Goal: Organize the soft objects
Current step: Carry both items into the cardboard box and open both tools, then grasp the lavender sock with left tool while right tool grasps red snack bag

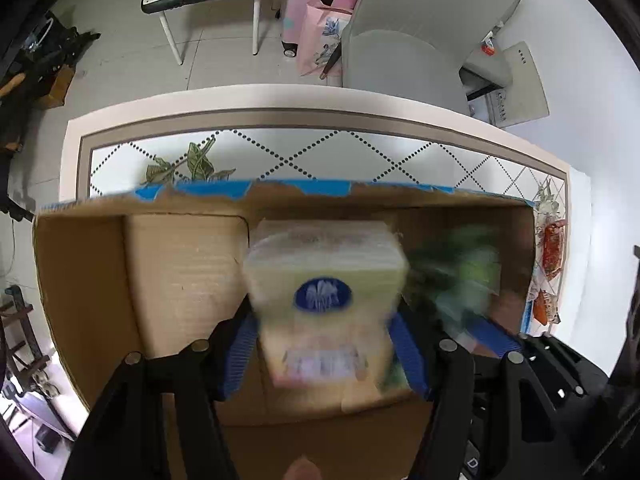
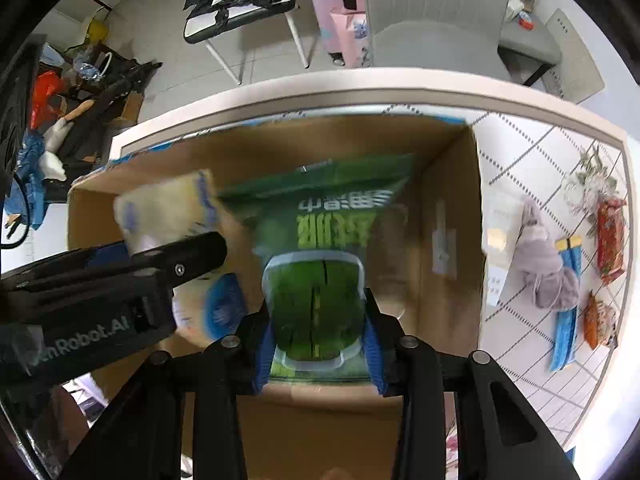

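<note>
Through the left wrist camera I see my left gripper (image 1: 326,344) clamped on a pale yellow tissue pack (image 1: 326,280), blue pads pressed into both its flanks so the soft wrap bulges between them. I hold it by the near end, so its length points toward twelve o'clock, down into the cardboard box (image 1: 180,272). The pack is blurred and I cannot tell whether it touches the floor of the box. At three o'clock of it a green smear is the green wipes pack (image 1: 456,268), just beside mine. The box stands on the patterned table (image 1: 304,148), its far wall edged in blue tape, its left half bare, which I judge leaves room to lay the tissues flat.

Through the right wrist camera my right gripper (image 2: 318,336) is closed narrow on the green pack, fingers pinching the sides beside its clear flip lid, the body reaching into the box toward twelve o'clock. At nine o'clock the left gripper and tissue pack come in beside it, near but apart. Outside the box at three o'clock lie a grey cloth (image 2: 548,264), a blue item (image 2: 566,320) and red snack packets (image 2: 610,236), not yet sorted, so I judge the job part done
</note>
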A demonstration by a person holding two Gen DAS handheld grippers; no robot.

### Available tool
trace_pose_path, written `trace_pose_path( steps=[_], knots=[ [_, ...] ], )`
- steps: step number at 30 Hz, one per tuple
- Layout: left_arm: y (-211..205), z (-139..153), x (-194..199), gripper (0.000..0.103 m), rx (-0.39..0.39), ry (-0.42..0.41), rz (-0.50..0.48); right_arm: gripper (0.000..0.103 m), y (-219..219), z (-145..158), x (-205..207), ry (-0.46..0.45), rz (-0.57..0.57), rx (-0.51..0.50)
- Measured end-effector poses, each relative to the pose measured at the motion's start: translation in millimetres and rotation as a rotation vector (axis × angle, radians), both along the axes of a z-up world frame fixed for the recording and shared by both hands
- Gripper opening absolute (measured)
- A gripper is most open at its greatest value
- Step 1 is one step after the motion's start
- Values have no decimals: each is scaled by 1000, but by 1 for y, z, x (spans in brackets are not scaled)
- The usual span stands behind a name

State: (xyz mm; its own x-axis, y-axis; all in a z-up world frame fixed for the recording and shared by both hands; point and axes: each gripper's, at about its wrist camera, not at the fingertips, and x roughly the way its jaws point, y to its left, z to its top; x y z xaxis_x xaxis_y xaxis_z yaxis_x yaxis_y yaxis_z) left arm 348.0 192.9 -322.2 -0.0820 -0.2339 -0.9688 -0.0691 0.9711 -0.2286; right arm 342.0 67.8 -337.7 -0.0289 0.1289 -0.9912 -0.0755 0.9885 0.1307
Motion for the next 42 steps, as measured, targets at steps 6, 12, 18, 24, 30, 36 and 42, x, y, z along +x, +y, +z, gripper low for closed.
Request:
trace_pose_path(
  steps=[6,12,18,24,30,36,42],
  knots=[
    [4,13,-6,84,68,-59,-22,82,-3,7,1,-11,4,-16],
    [14,26,-26,93,115,-112,-5,94,-10,14,-18,-28,-7,-20],
    [21,44,-68,100,135,-156,27,96,-11,24,-53,-42,9,-6],
    [13,72,-112,100,172,-224,20,96,-20,46,-98,-73,32,23],
    [1,105,-146,100,204,-277,45,96,-28,78,-128,-117,82,74],
    [-18,134,-165,100,229,-314,92,96,-50,106,-142,-141,113,155],
    [-60,159,-162,100,190,-346,108,96,-112,128,-138,-175,51,218]
  ],
)
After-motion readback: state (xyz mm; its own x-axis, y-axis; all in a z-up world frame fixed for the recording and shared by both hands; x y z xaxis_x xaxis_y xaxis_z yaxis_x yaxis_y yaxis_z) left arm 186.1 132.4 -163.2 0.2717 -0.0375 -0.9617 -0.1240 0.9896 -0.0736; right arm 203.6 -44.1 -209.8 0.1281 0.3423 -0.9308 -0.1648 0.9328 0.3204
